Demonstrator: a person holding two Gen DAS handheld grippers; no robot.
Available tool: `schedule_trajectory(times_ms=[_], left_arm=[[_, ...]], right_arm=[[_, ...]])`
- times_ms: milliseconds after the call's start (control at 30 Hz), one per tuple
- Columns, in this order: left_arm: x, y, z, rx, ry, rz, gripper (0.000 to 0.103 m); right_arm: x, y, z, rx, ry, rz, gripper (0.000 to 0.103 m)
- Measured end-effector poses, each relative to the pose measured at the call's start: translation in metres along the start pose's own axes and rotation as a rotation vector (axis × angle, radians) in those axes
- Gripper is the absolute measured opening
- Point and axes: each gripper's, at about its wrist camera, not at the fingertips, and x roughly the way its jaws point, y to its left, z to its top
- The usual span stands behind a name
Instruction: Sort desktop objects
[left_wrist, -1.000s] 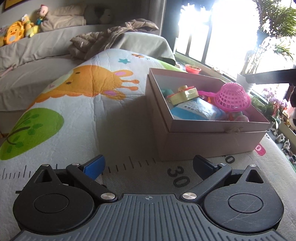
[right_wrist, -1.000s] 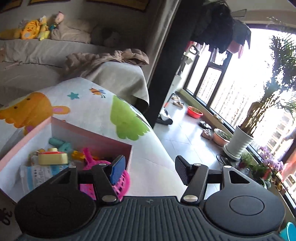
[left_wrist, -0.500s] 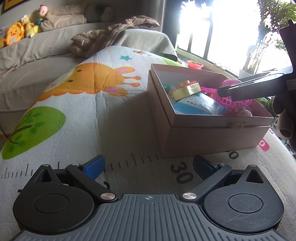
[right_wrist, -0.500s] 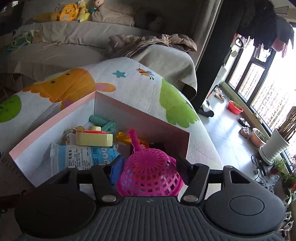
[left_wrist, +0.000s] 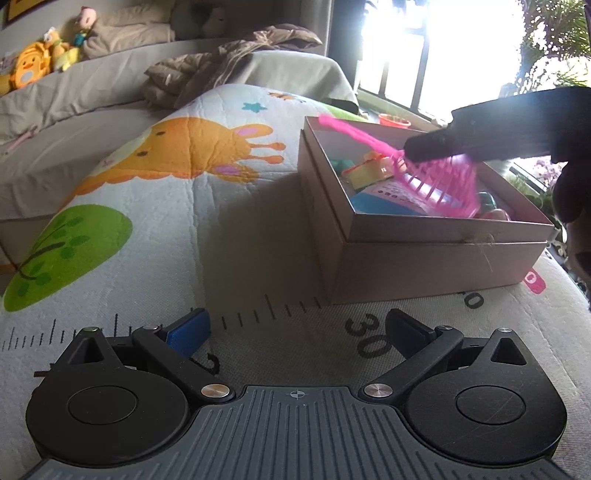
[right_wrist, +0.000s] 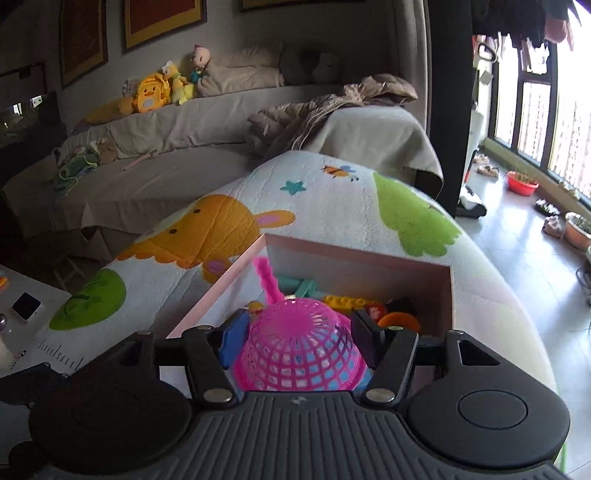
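Observation:
A pink cardboard box (left_wrist: 424, 254) stands on the cartoon-print mat (left_wrist: 155, 206) and holds several small toys and a blue packet. My right gripper (right_wrist: 299, 332) is shut on a pink plastic strainer basket (right_wrist: 299, 350), holding it tilted over the box (right_wrist: 354, 258), handle pointing away. In the left wrist view the right gripper (left_wrist: 443, 144) grips the basket (left_wrist: 439, 181) above the box. My left gripper (left_wrist: 295, 328) is open and empty, low over the mat, in front of the box.
A grey sofa (right_wrist: 184, 140) with stuffed toys (right_wrist: 151, 92) and a brown jacket (right_wrist: 325, 110) lies behind the mat. A low white table (right_wrist: 26, 310) with small items is at the left. Windows, floor plants and a red bowl (right_wrist: 521, 182) are at the right.
My right gripper came over the box, closed on the pink basket and lifted and tilted it. The left gripper stayed open in place.

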Motion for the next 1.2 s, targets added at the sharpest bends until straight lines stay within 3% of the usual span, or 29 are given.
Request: schedule_trajectory(times_ms=[167, 300, 467, 633, 833, 900, 1033, 1200], left_arm=[[-0.001, -0.001, -0.003, 0.008, 0.0, -0.003, 0.103], [-0.002, -0.002, -0.003, 0.009, -0.003, -0.007, 0.103], [-0.01, -0.006, -0.01, 0.02, -0.012, 0.02, 0.103], [-0.033, -0.014, -0.033, 0.008, -0.007, 0.058, 0.103], [-0.047, -0.017, -0.047, -0.024, 0.001, 0.146, 0.103], [-0.046, -0.018, -0.048, -0.031, -0.002, 0.164, 0.103], [-0.045, -0.02, -0.047, -0.049, -0.008, 0.188, 0.103], [-0.046, -0.017, -0.048, -0.06, -0.01, 0.169, 0.103]], right_arm=[[0.005, 0.009, -0.019, -0.024, 0.052, -0.019, 0.064], [-0.03, 0.006, -0.028, -0.014, -0.021, -0.086, 0.074], [-0.083, 0.006, -0.052, 0.035, -0.103, -0.114, 0.103], [-0.093, 0.016, -0.097, 0.087, -0.021, -0.092, 0.103], [-0.067, 0.02, -0.137, 0.117, 0.08, -0.186, 0.103], [-0.057, 0.024, -0.139, 0.067, 0.112, -0.208, 0.103], [-0.051, 0.035, -0.134, -0.068, 0.084, -0.242, 0.103], [-0.044, 0.021, -0.131, 0.037, 0.089, -0.203, 0.103]])
